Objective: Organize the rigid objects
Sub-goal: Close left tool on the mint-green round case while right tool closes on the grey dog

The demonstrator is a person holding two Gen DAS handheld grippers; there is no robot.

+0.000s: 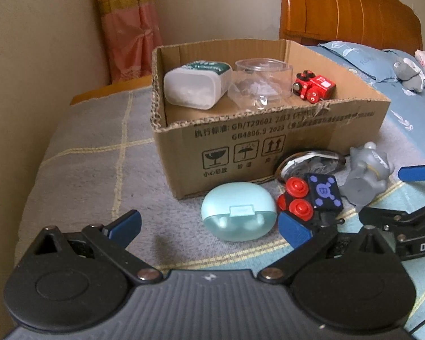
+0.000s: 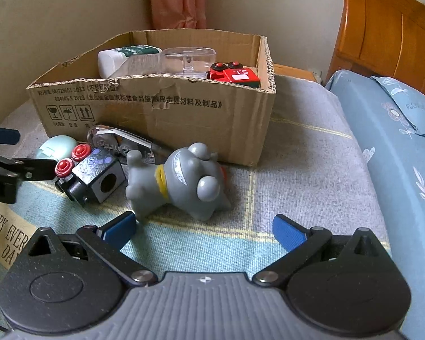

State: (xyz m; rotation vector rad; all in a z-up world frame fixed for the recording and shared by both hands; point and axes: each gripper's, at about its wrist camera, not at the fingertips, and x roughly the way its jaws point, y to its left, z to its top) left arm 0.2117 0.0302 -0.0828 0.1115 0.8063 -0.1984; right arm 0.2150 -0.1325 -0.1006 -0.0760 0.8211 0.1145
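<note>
A cardboard box (image 1: 351, 124) (image 2: 201, 116) stands on the blanket and holds a white bottle (image 1: 195, 85) (image 2: 113, 59), a clear plastic container (image 1: 263, 78) (image 2: 188, 56) and a red toy train (image 1: 314, 86) (image 2: 235, 75). In front of it lie a mint earbud case (image 1: 238, 215) (image 2: 58, 146), a black toy block with red wheels (image 1: 311, 197) (image 2: 90, 172), a clear tape dispenser (image 1: 308, 161) (image 2: 121, 141) and a grey toy figure (image 1: 365, 178) (image 2: 184, 181). My left gripper (image 1: 209, 226) is open just before the case. My right gripper (image 2: 204, 229) is open just before the figure.
A grey plaid blanket (image 2: 311, 175) covers the bed. A blue pillow (image 2: 396, 130) and a wooden headboard (image 2: 388, 34) lie to the right. A wall and a pink curtain (image 1: 130, 25) stand behind the box. A grey plush (image 1: 408, 73) rests on the far pillow.
</note>
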